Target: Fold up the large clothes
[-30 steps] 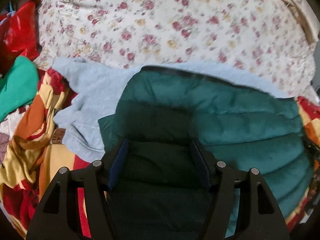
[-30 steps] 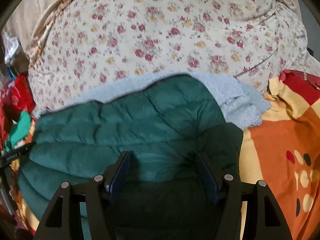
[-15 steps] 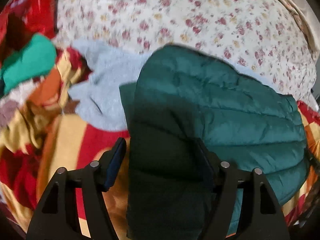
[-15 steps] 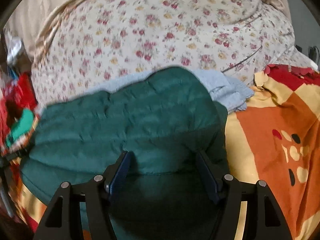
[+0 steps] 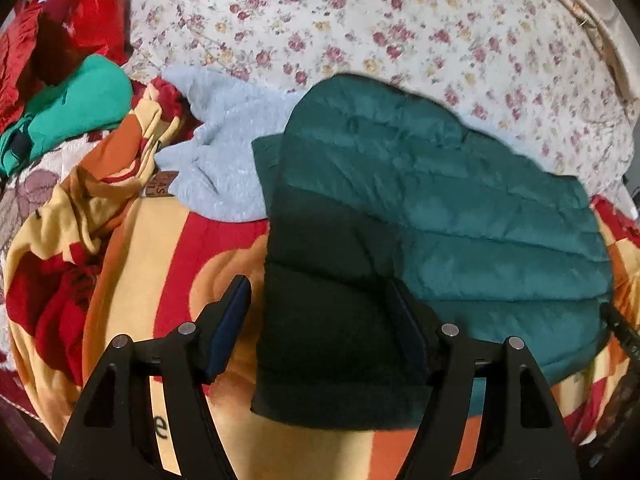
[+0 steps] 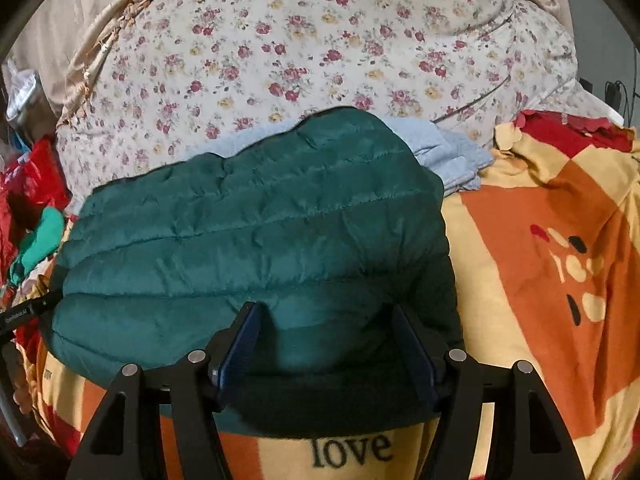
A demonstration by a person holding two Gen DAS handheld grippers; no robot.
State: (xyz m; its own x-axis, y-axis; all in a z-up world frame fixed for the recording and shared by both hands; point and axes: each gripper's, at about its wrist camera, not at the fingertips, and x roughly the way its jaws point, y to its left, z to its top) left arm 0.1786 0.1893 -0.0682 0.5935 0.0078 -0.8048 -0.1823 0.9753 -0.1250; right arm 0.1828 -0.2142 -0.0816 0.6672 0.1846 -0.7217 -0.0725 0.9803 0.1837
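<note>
A dark green quilted puffer jacket (image 5: 460,208) lies folded on an orange, red and yellow blanket (image 5: 160,264); it also fills the middle of the right wrist view (image 6: 256,232). My left gripper (image 5: 320,312) is open, its fingers wide apart just above the jacket's near left edge. My right gripper (image 6: 326,332) is open, its fingers spread over the jacket's near right edge. Neither holds any cloth. A pale blue fleece garment (image 5: 224,148) lies under and behind the jacket, and shows in the right wrist view (image 6: 444,152).
A big floral quilt (image 5: 400,28) is heaped behind the jacket (image 6: 300,52). A bright green garment (image 5: 76,108) and red cloth (image 5: 72,20) lie at the far left. The blanket (image 6: 540,260) spreads to the right, with the word "love" near my right gripper.
Both grippers have drawn back toward the near edge of the jacket. The left view has swung left, showing more blanket. The jacket looks flatter and lies still.
</note>
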